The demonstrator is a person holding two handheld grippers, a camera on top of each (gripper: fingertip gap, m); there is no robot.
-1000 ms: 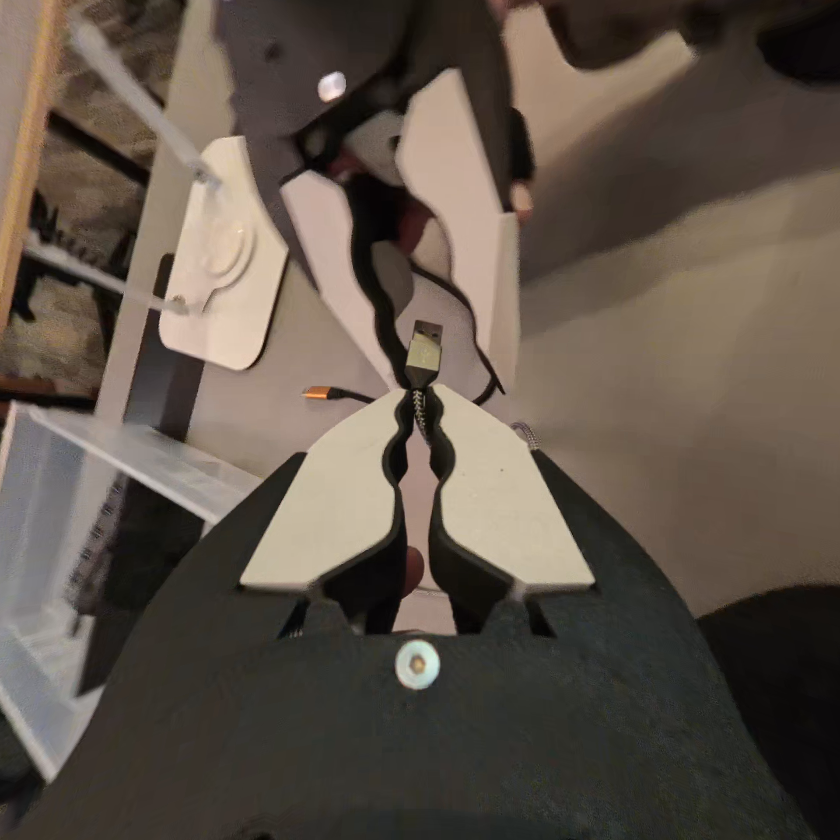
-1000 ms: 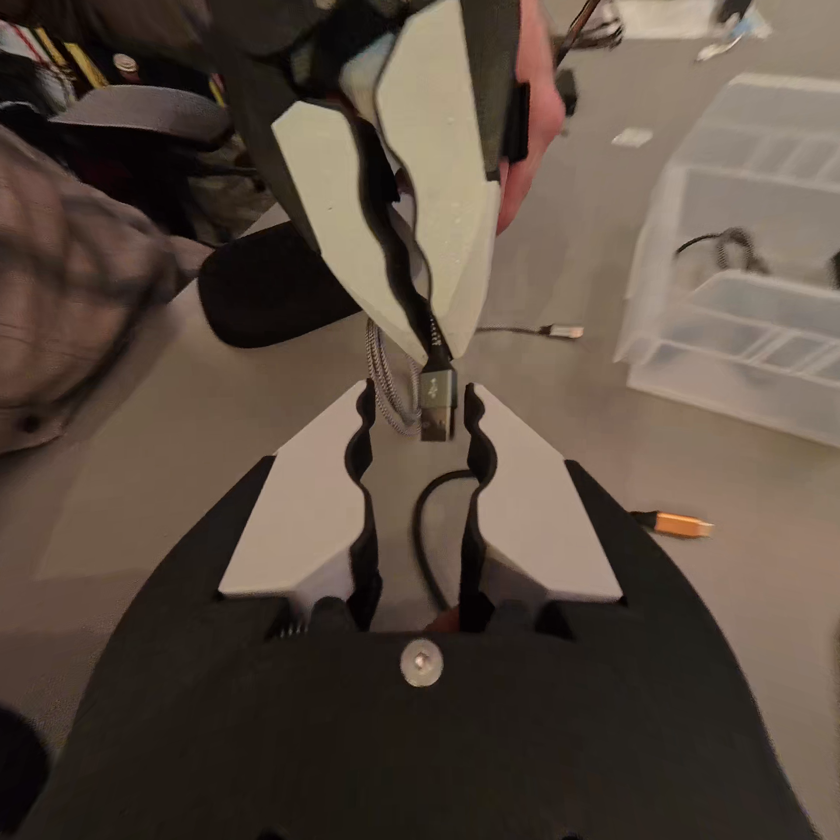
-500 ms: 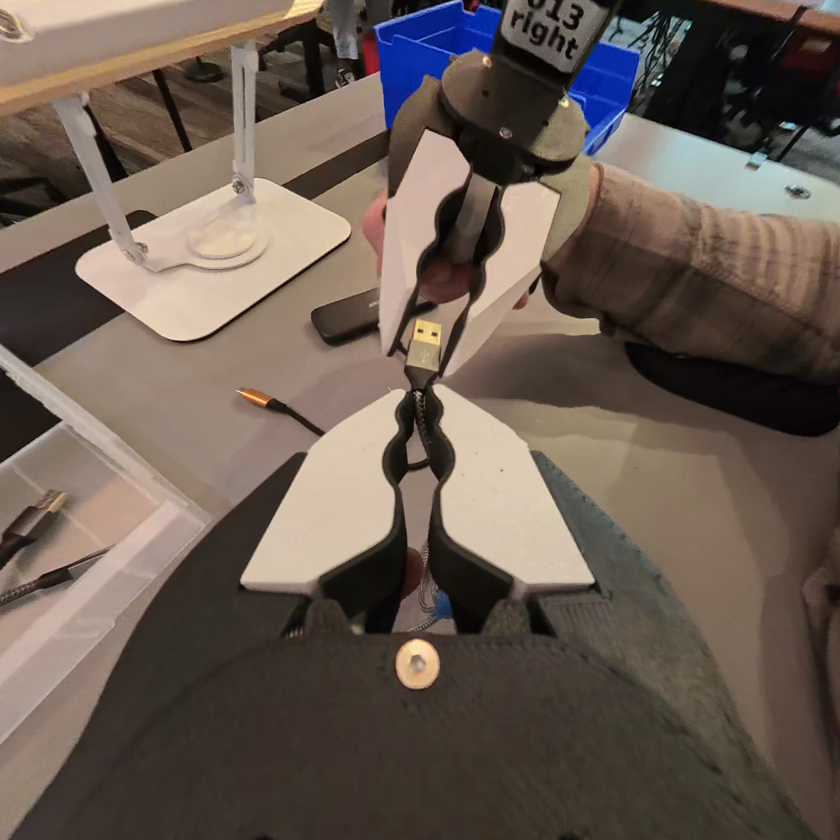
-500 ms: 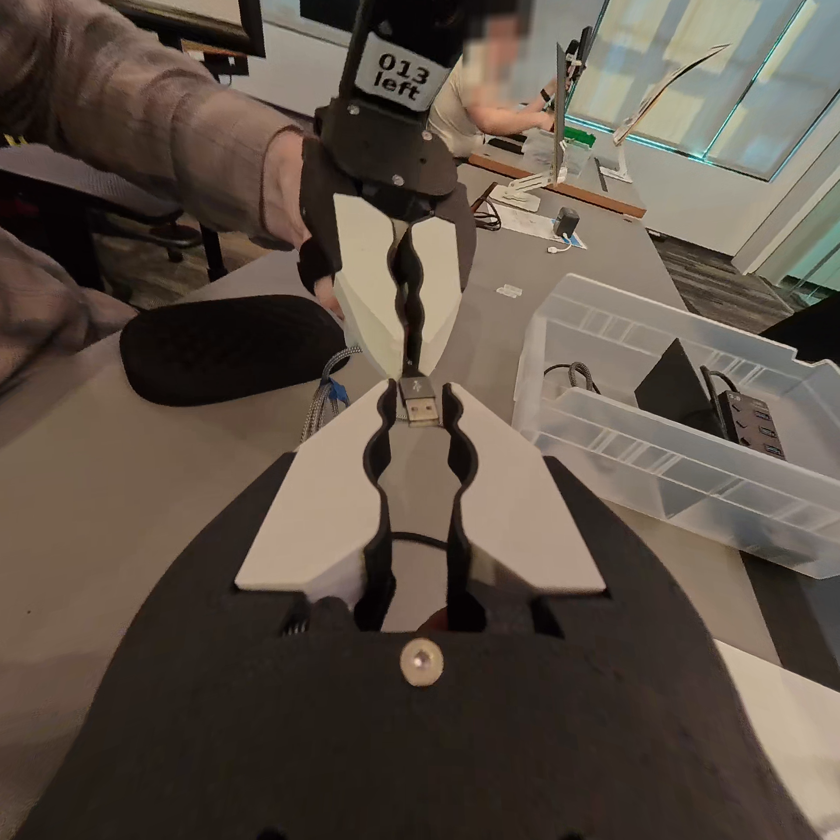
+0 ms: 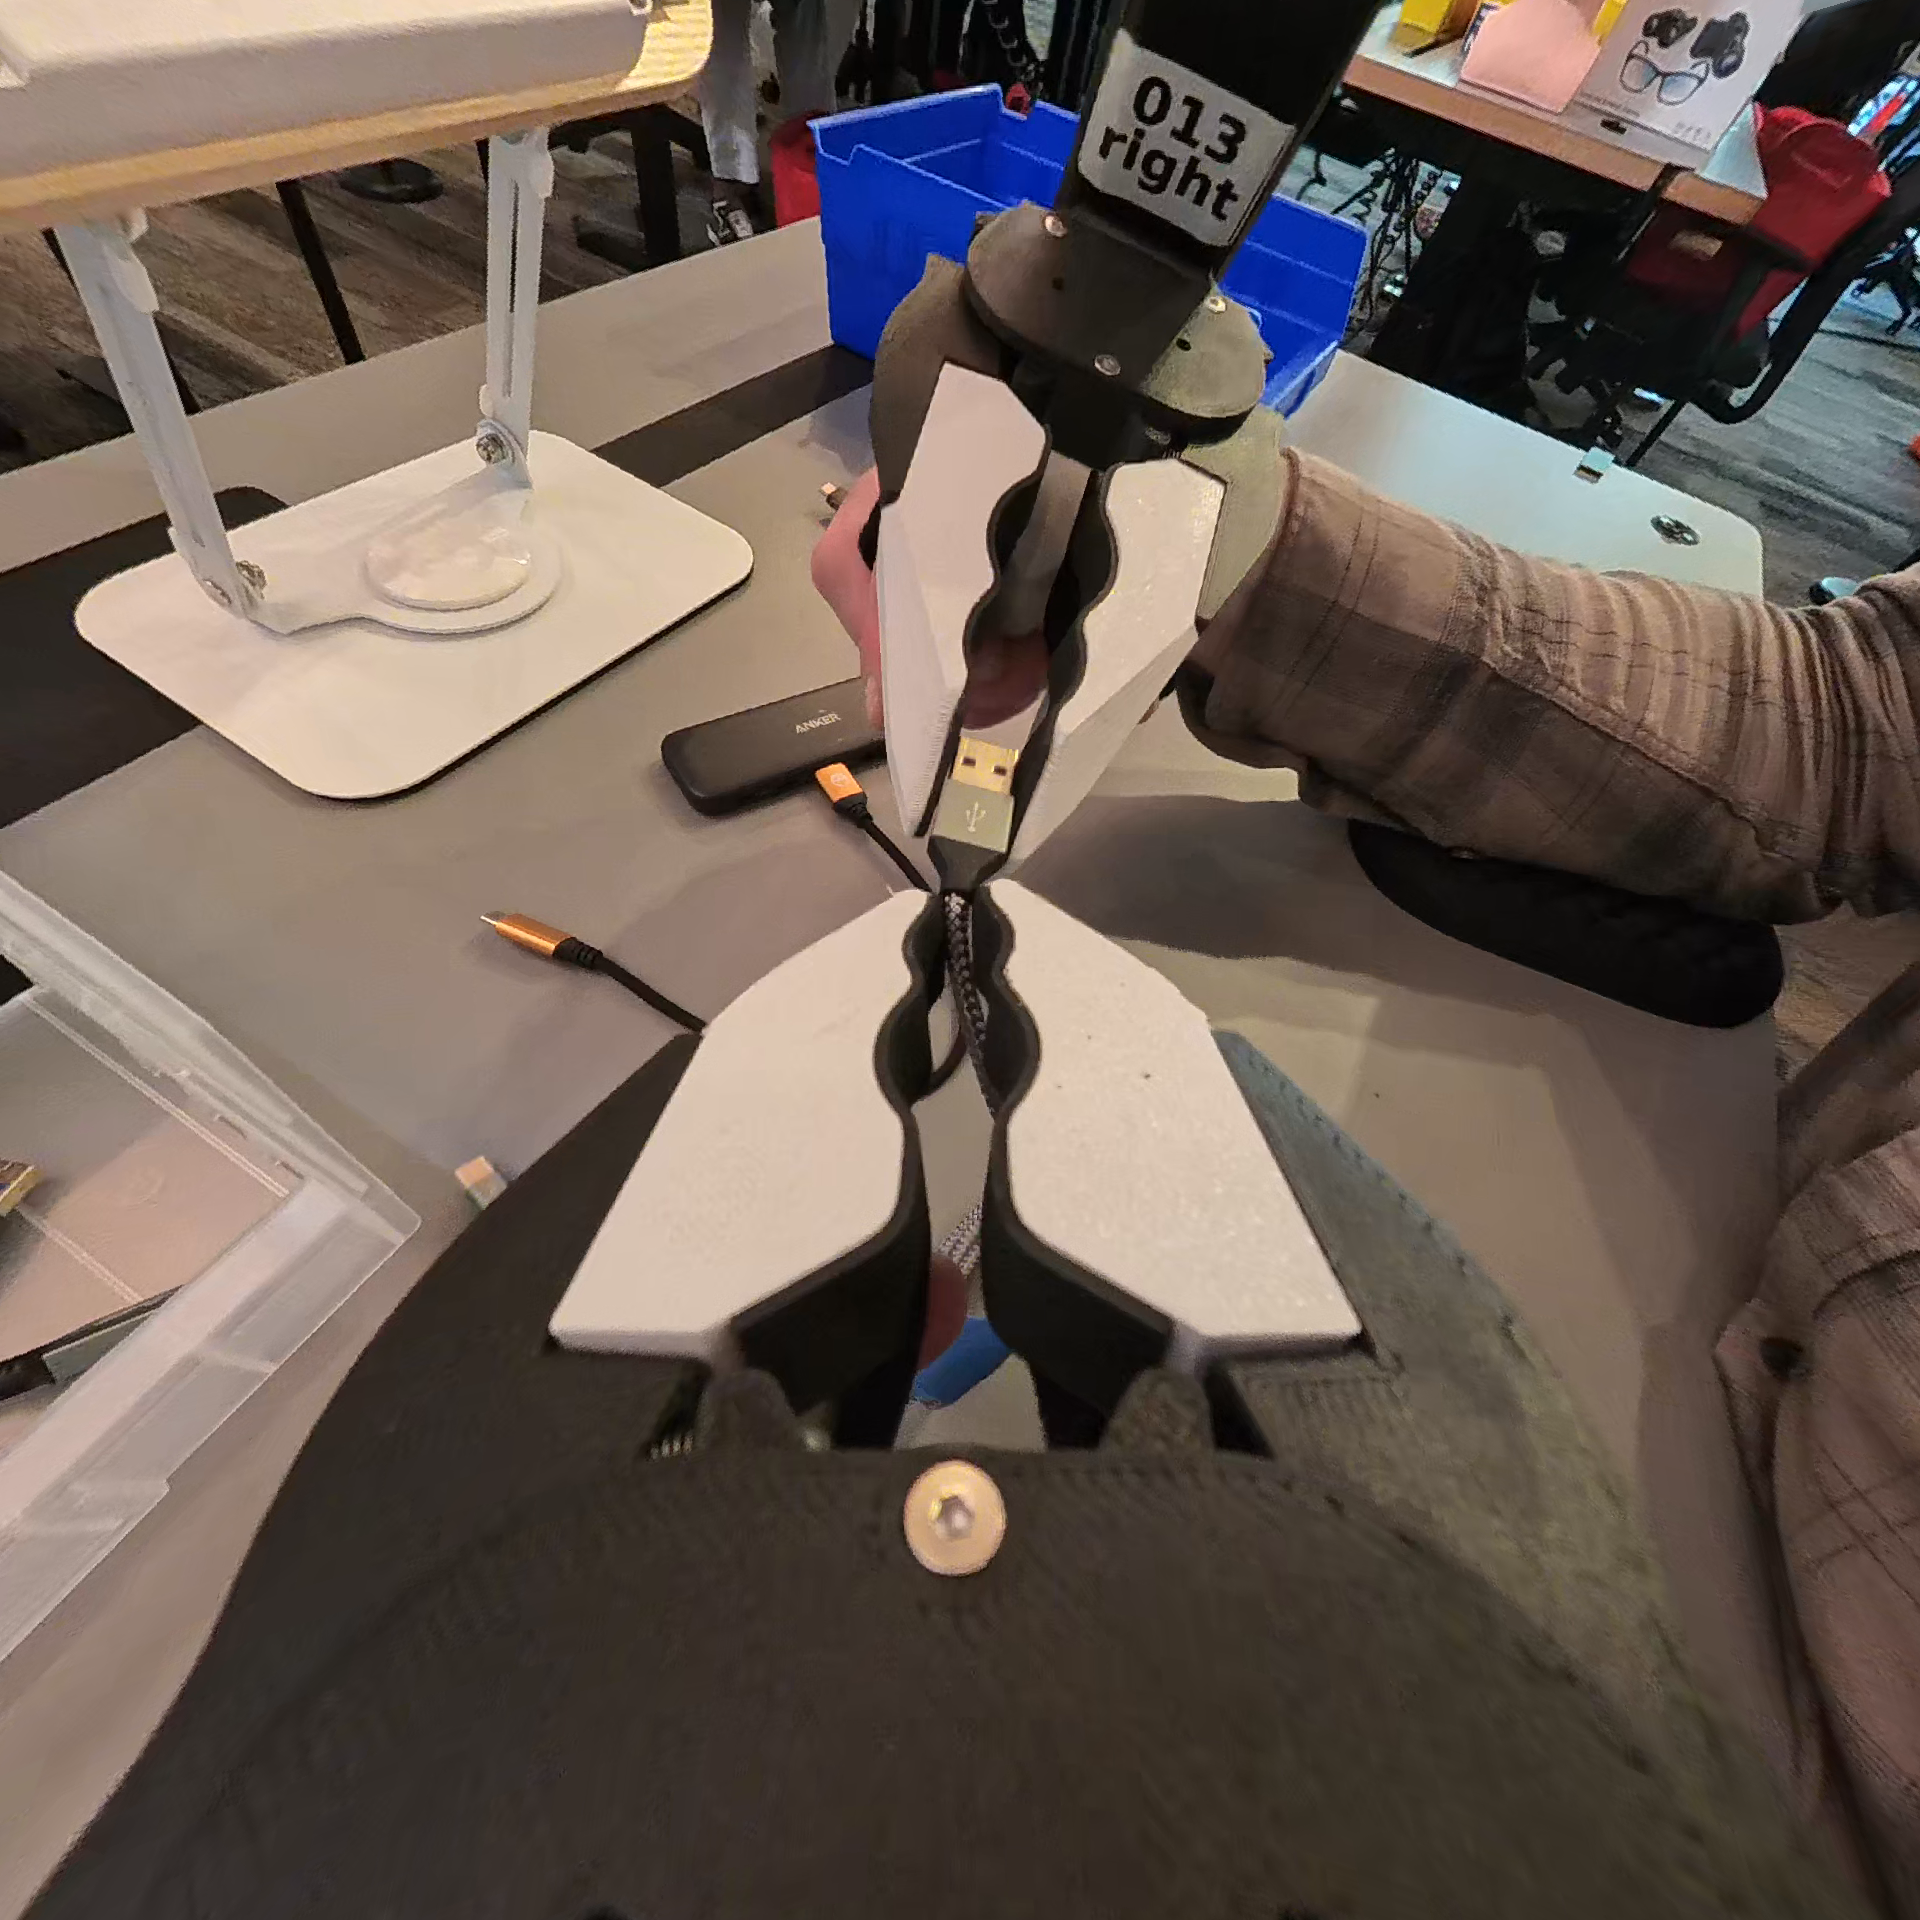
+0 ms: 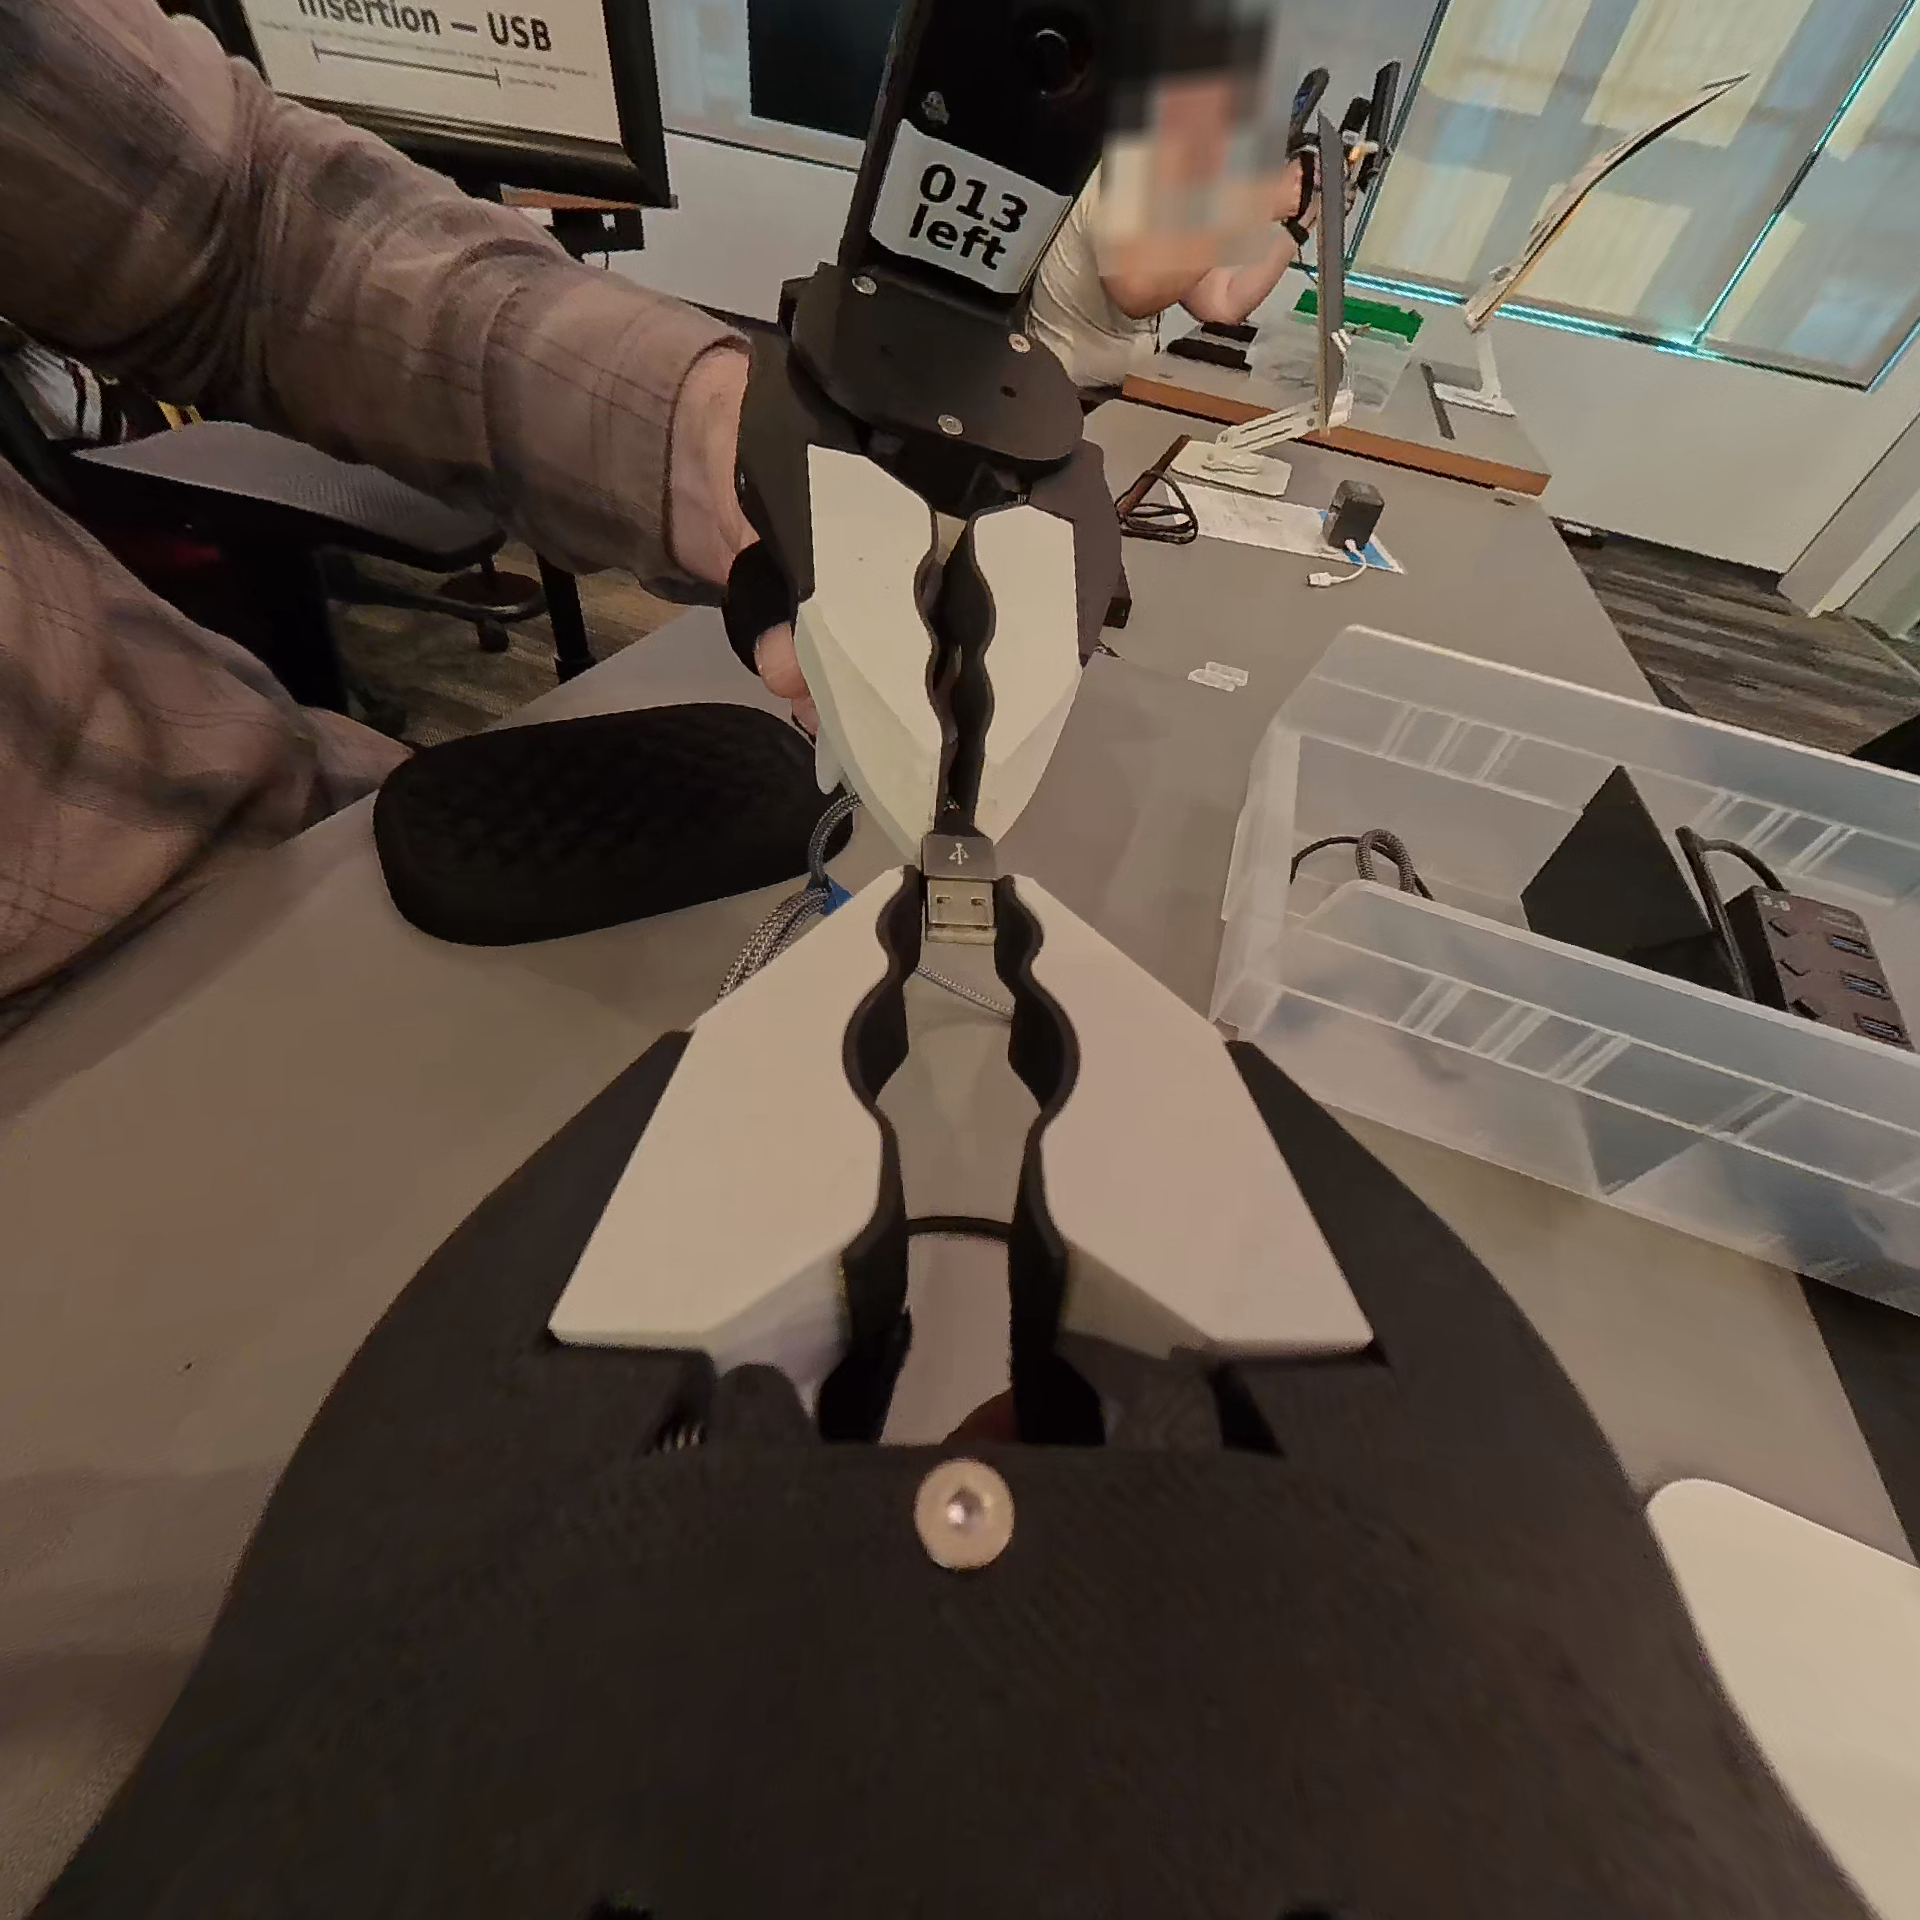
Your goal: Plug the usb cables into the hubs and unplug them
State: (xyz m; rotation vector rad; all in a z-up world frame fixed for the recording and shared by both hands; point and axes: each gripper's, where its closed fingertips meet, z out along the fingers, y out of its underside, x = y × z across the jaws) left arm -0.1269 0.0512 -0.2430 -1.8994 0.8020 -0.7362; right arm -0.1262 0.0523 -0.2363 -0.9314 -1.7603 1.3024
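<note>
My left gripper (image 5: 961,896) is shut on a grey braided USB cable (image 5: 971,997) just behind its USB-A plug (image 5: 974,805) and holds it above the table. My right gripper (image 6: 961,894) faces it tip to tip, open, with the plug (image 6: 958,902) between its fingertips; whether the pads touch the plug I cannot tell. The left gripper also shows in the right wrist view (image 6: 961,816), the right gripper in the left wrist view (image 5: 971,831). A flat black hub (image 5: 774,743) lies on the grey table behind, with an orange-ended cable (image 5: 836,784) at its edge.
A loose orange plug (image 5: 530,932) lies on the table. A white stand base (image 5: 416,613) and blue bin (image 5: 935,187) stand behind. A clear bin (image 6: 1558,1039) holds another black hub (image 6: 1829,966) and cables. A black wrist rest (image 6: 603,821) lies near the table edge. Only a small space, under 4 cm, lies between the two pairs of fingers.
Both grippers have swung from pointing down at the table to level and facing each other. The plug held by the left gripper has moved in between the right gripper's open fingertips.
</note>
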